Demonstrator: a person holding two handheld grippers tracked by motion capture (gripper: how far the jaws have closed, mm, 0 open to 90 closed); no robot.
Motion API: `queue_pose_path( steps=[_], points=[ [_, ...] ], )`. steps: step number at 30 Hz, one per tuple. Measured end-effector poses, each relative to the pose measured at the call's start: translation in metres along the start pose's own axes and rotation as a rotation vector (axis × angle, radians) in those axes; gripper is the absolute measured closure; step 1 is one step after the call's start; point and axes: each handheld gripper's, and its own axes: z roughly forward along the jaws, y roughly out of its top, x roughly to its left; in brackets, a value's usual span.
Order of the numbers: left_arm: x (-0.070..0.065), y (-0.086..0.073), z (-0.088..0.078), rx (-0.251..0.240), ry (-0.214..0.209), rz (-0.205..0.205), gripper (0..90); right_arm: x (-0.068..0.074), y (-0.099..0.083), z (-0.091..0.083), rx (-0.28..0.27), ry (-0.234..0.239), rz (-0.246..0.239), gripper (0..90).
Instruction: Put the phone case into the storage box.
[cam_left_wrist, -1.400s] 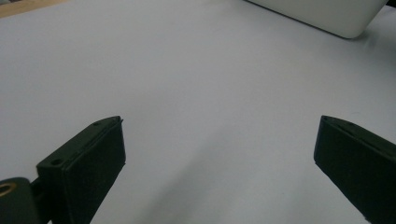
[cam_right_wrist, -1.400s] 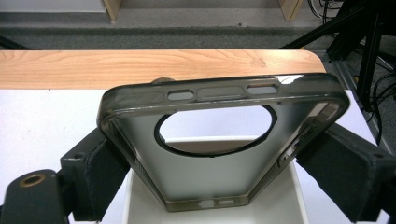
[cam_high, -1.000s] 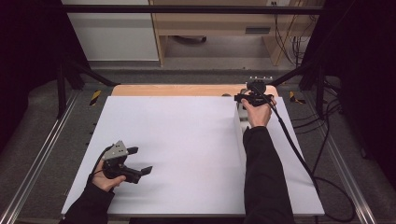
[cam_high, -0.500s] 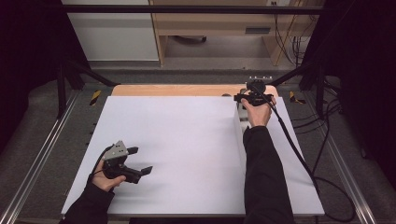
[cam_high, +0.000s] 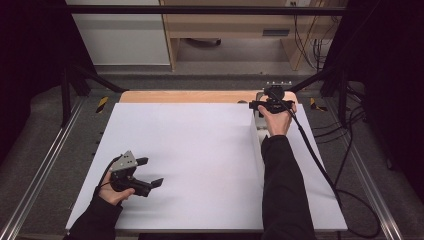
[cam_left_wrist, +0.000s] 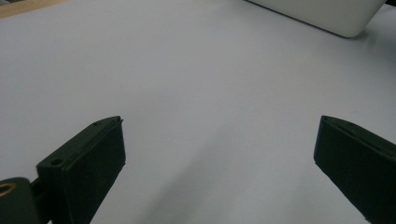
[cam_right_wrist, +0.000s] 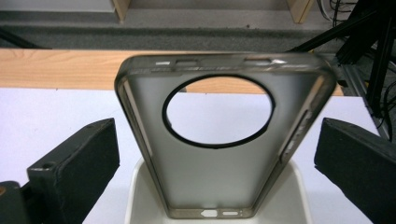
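**Jaws apart on both sides, phone case standing unheld in its stand**

Fingers first. On my right gripper (cam_right_wrist: 215, 154) the two black jaws stand wide apart, one on either side of the phone case (cam_right_wrist: 219, 158), with clear gaps between each pad and the case's edges. I record no contact: the case is flanked, not gripped. On my left gripper (cam_left_wrist: 219, 163) the jaws are likewise spread, with bare white table surface (cam_left_wrist: 196, 74) between them and nothing held.

Phone case: translucent grey, with a large round camera cut-out near its upper end. It stands on its lower edge and leans away from the right gripper view's camera. Its foot sits in a white stand (cam_right_wrist: 140, 196) with rounded corners, which rests on the white surface.

Position on the table: in the high view the right gripper (cam_high: 271, 104) is at the far right of the white table surface (cam_high: 200, 145), close to the strip of bare wood along the far edge (cam_high: 185, 96), and the white stand (cam_high: 259, 131) lies just below the hand. A black cable (cam_high: 320, 165) trails from this gripper back over the right side of the table. The left gripper (cam_high: 135, 176) sits low over the near left part of the surface, well apart from the stand. In the left gripper view, a white rounded edge (cam_left_wrist: 327, 16) shows at the top right.
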Motion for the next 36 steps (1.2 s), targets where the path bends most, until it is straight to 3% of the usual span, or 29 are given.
queue_pose_path(
  steps=[7,15,20,25,26,31,36],
  points=[
    [0.000,0.000,0.000,-0.003,0.000,0.001,1.5,-0.005,0.004,-0.010,-0.029,0.005,0.003,0.4],
    [0.001,0.000,-0.001,-0.014,0.006,-0.008,0.9,-0.009,0.008,-0.038,-0.101,0.082,0.001,0.4],
    [0.001,0.001,-0.003,-0.024,0.015,-0.010,0.8,-0.009,0.006,-0.064,-0.168,0.170,-0.013,0.5],
    [0.001,0.001,-0.004,-0.033,0.019,-0.014,0.7,-0.006,-0.003,-0.095,-0.247,0.327,-0.032,0.6],
    [0.001,0.001,-0.004,-0.035,0.021,-0.012,0.7,-0.006,-0.005,-0.097,-0.251,0.341,-0.038,0.5],
    [0.001,0.001,-0.005,-0.039,0.024,-0.011,0.6,-0.001,-0.023,-0.122,-0.279,0.460,-0.117,0.4],
    [0.000,0.001,-0.005,-0.042,0.025,-0.011,0.3,-0.002,-0.045,-0.142,-0.313,0.545,-0.170,0.4]
  ],
)
